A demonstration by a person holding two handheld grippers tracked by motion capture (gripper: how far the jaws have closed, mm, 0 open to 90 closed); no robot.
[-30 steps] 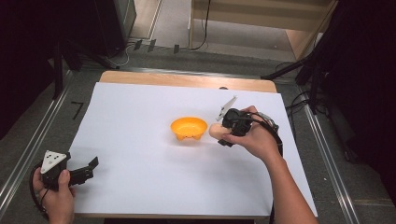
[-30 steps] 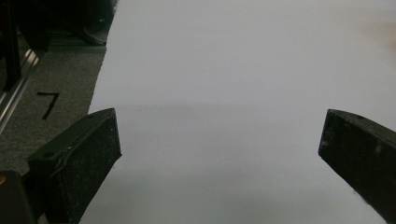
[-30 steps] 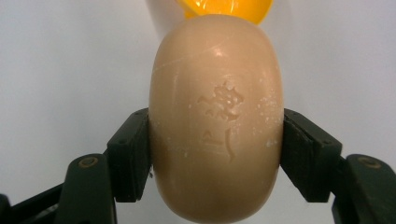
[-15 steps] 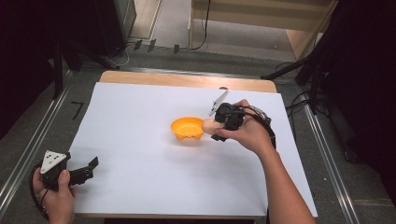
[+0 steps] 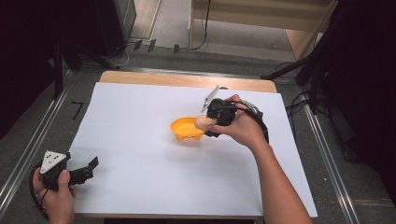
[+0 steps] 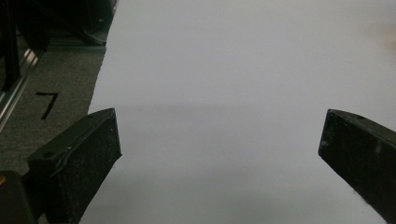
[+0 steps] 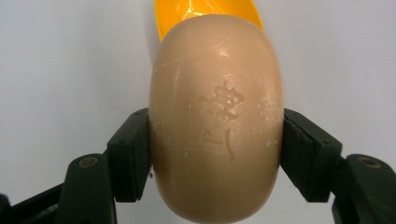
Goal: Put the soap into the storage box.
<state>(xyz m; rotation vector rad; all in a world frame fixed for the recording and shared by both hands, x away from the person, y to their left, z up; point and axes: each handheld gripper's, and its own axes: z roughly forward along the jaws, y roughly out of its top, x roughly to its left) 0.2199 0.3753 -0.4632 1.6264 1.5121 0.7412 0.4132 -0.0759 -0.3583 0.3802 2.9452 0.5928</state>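
The right hand-held gripper (image 7: 215,154) grips a soap bar (image 7: 215,121) by its sides at the orange dish (image 5: 187,129) rim — apparently to set it in — while the left hand-held gripper (image 6: 219,154) rests spread wide on the counter (image 5: 140,140).

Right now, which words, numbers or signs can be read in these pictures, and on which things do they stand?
"7": a black mark on the grey floor left of the white sheet; it may be only a tape corner.
Embossed characters on the tan soap bar, held in the right tongs: visible, but I cannot read them.

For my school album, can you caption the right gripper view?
A tool squeezes a tan soap bar above an orange dish.
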